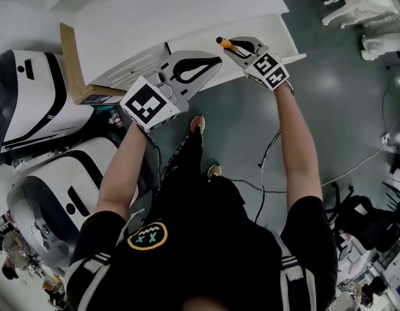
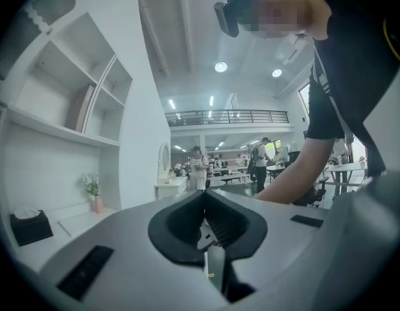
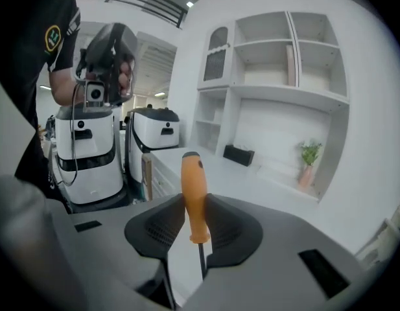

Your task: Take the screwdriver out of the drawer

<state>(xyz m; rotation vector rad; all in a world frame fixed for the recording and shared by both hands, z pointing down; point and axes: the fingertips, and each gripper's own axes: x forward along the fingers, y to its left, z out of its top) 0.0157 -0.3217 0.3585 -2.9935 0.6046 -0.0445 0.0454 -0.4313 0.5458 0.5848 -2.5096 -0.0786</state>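
Observation:
The screwdriver (image 3: 191,193) has an orange handle with a black cap and a thin dark shaft. My right gripper (image 3: 190,220) is shut on its handle, which sticks up past the pads. In the head view the right gripper (image 1: 235,46) holds the screwdriver (image 1: 224,43) over the front edge of the white cabinet (image 1: 180,15), by an open white drawer (image 1: 281,41). My left gripper (image 1: 214,63) hovers just left of it at the same edge. In the left gripper view its fingertips (image 2: 204,194) meet with nothing between them.
Two white and black machines (image 1: 28,99) (image 1: 57,193) stand left of the person, beside a cardboard panel (image 1: 69,60). Cables (image 1: 271,164) lie on the dark floor. Wall shelves (image 3: 287,57), a black tissue box (image 3: 238,154) and a small plant (image 3: 308,161) sit behind the counter.

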